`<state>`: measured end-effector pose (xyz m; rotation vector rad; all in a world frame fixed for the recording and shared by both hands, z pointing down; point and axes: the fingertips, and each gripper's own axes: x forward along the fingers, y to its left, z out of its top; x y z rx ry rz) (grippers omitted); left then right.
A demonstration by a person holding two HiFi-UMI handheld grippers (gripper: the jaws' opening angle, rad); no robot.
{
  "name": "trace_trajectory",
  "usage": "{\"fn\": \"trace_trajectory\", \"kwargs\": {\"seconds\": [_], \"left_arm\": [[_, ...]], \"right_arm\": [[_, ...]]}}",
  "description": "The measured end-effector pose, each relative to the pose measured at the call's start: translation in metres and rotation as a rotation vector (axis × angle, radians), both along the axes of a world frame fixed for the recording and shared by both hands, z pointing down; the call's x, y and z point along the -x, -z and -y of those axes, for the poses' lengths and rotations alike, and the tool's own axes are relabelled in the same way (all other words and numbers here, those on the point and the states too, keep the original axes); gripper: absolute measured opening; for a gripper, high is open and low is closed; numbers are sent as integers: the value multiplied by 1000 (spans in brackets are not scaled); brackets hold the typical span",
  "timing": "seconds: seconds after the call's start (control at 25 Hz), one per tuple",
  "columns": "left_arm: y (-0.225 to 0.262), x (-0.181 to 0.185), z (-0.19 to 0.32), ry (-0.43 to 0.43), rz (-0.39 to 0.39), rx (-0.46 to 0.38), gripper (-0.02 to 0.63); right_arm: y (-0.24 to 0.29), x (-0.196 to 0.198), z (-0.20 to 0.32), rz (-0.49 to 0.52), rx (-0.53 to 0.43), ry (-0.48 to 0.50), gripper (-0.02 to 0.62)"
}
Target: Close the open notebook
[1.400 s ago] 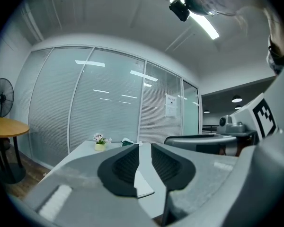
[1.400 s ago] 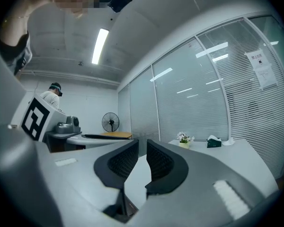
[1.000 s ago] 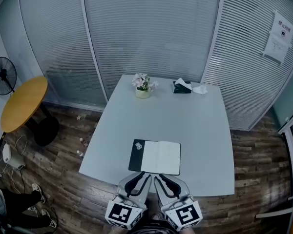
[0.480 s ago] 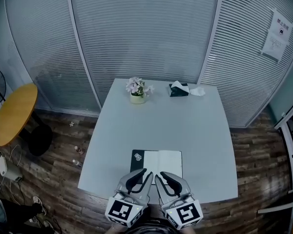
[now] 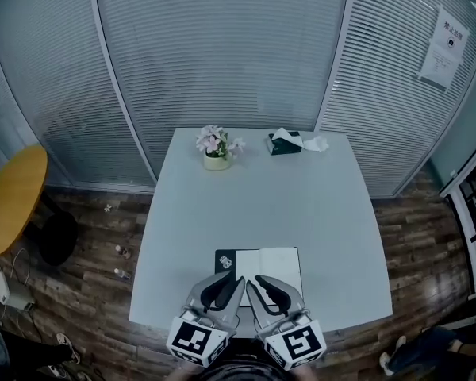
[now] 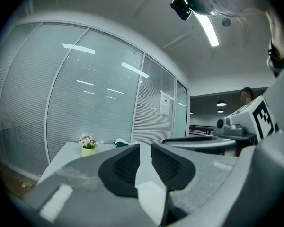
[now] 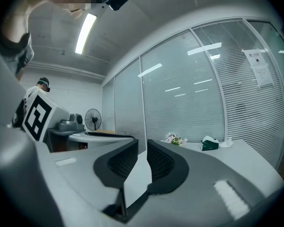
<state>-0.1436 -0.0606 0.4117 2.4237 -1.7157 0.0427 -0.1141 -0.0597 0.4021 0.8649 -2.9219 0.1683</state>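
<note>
Both grippers have come forward over the near edge of the table (image 5: 333, 213) since a second ago. The left gripper (image 5: 232, 286) and right gripper (image 5: 262, 286) sit side by side, each with its jaws a narrow gap apart and empty. Approach is the step in hand: the open notebook (image 5: 274, 262) lies flat just beneath and ahead of their tips. Next, I judge, a jaw must catch one cover's outer edge and fold it across — awkward against the tabletop. The flower pot (image 5: 216, 151) and tissue box (image 5: 284, 143) stand well ahead, blocking nothing.
</note>
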Motion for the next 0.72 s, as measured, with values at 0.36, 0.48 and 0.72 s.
{"fn": "trace_trajectory", "kwargs": {"seconds": [0.36,0.48,0.72], "left_arm": [[-12,17,0,3,-16,22,77],[-14,21,0,13,-19,28,77],[-29,27,2,33,-30,58,77]], "right_arm": [[-11,4,3,-27,14,-41,61],[-14,7,3,-33,21,-38,61],[-22,13,7,-55,35,-14,61]]}}
